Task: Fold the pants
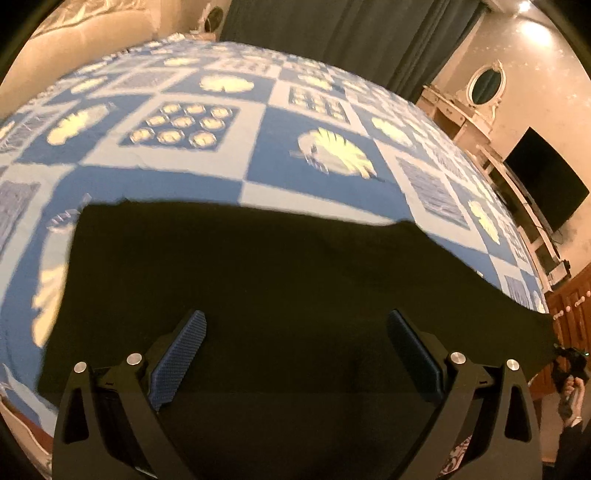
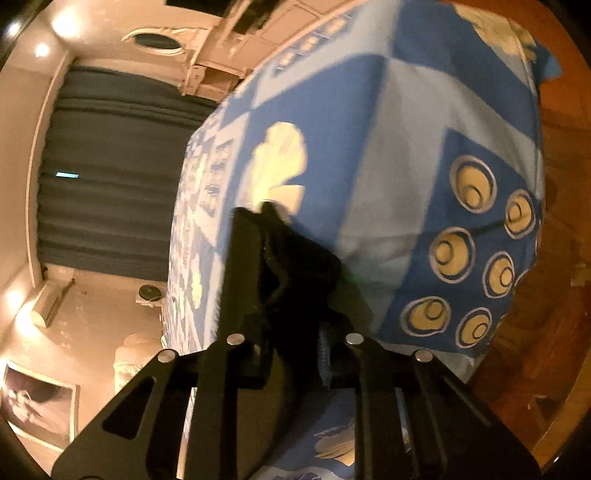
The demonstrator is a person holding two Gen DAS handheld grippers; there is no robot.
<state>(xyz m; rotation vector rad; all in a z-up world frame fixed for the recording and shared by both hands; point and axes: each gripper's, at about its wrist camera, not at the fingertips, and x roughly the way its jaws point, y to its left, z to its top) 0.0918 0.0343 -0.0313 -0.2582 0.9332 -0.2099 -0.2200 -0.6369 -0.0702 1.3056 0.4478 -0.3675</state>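
Black pants (image 1: pixel 258 266) lie spread flat on the blue-and-white patterned bedspread (image 1: pixel 258 147). My left gripper (image 1: pixel 295 321) hovers just above them, its blue-padded jaws wide open with nothing between them. The cloth stretches right to the bed's edge, where my right gripper (image 1: pixel 569 363) and the hand holding it show small. In the right wrist view, my right gripper (image 2: pixel 288 280) is shut on a bunched fold of the black pants (image 2: pixel 295 251) at the bed's corner. That fold hides the fingertips.
Bedspread (image 2: pixel 406 110) hangs over the bed's corner above a wooden floor (image 2: pixel 554 295). A dark curtain (image 1: pixel 351 33) hangs beyond the bed. A white dresser with an oval mirror (image 1: pixel 485 83) and a black TV (image 1: pixel 546 177) stand along the right wall.
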